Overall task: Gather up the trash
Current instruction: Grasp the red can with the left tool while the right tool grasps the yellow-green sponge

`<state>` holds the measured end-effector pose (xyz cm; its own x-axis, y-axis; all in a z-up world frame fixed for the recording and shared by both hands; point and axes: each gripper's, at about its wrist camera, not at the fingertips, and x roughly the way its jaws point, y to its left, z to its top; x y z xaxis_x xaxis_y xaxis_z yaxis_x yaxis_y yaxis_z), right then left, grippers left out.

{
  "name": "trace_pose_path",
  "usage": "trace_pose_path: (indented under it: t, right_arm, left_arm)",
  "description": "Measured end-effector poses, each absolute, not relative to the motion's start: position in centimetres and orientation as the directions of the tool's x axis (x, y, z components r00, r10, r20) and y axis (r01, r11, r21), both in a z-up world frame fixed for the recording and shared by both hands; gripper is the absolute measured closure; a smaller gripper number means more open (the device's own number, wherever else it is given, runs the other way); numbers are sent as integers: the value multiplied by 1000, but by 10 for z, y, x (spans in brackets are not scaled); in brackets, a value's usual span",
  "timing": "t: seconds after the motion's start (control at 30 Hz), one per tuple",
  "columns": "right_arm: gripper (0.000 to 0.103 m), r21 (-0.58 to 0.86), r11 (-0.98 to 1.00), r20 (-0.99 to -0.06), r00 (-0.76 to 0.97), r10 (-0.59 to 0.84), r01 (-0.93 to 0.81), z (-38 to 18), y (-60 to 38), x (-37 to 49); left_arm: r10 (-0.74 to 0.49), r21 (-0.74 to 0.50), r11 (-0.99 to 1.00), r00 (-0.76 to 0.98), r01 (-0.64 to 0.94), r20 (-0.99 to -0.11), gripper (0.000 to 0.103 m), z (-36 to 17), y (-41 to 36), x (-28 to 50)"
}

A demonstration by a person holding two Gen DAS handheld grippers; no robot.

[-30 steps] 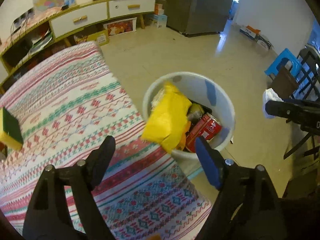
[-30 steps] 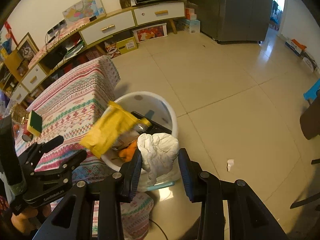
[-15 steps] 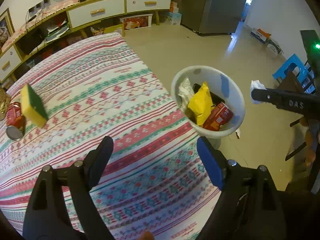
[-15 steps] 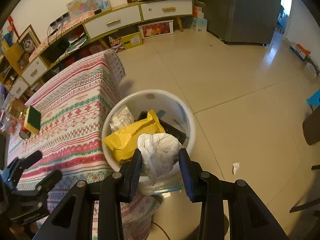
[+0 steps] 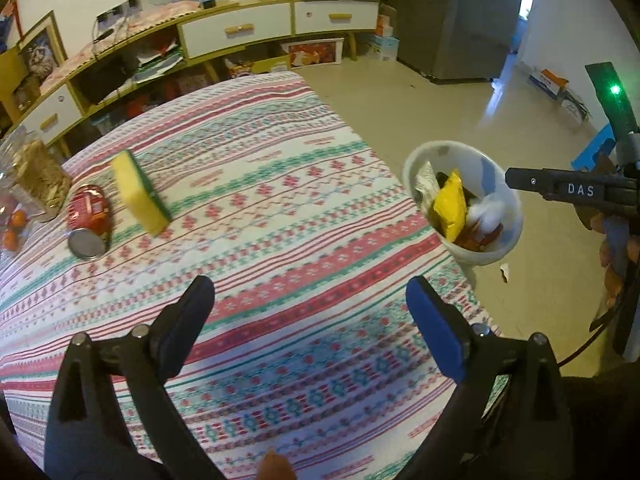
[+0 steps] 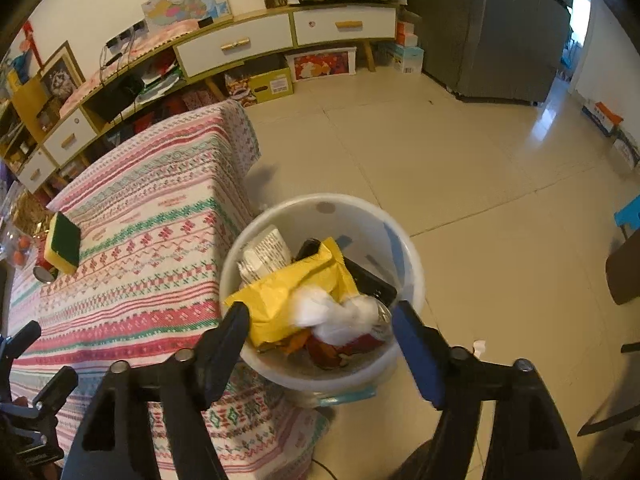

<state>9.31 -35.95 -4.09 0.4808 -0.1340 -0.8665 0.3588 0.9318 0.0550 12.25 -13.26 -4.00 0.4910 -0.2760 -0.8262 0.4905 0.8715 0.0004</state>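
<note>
Right gripper (image 6: pixel 320 320): fingers (image 6: pixel 414 344) spreading, nothing pinched between them; it hangs over the near rim of the white trash bin (image 6: pixel 412 256). White crumpled tissue (image 6: pixel 334 314) lies loose in the bin, blurred, on top of the other trash and clear of both fingers. Left gripper (image 5: pixel 308 300): fingers (image 5: pixel 434 326) wide apart and widening, nothing between them; it hangs over the near part of the bench (image 5: pixel 280 320), which is covered by a striped patterned cloth.

Bin stands on the tiled floor (image 6: pixel 460 168) just beside the bench's right edge. Contents seen from the right wrist view: yellow snack bag (image 6: pixel 296 296) across the middle, tissue against its near-right end, a white printed wrapper (image 6: pixel 264 254) at the far-left wall, a black item (image 6: pixel 372 280) at the right, red and orange packaging (image 6: pixel 332 350) underneath at the near side.

On the bench, toward its left edge: yellow-and-green sponge (image 5: pixel 138 192) tilted on edge, and touching or just beside it a red can (image 5: pixel 88 220) lying on its side, open end toward the camera. At the far-left corner, a clear jar (image 5: pixel 34 178) of tan contents.

Small white scrap (image 6: pixel 478 346) on the floor right of the bin. Beyond: low cabinet with white drawers (image 6: pixel 236 44) along the wall, grey refrigerator (image 6: pixel 500 28) at far right.
</note>
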Motion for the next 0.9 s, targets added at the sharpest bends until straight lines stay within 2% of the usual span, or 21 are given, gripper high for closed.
trace_pose_path:
  t: [0.37, 0.9]
  right_arm:
    - [26, 10, 957, -863, 486, -139, 291, -32, -323, 96]
    - [24, 47, 977, -829, 553, -79, 210, -16, -265, 115]
  left_arm:
    - [-232, 24, 896, 514, 442, -826, 6, -37, -87, 126]
    - [-151, 28, 950, 537, 310, -830, 6, -38, -23, 146]
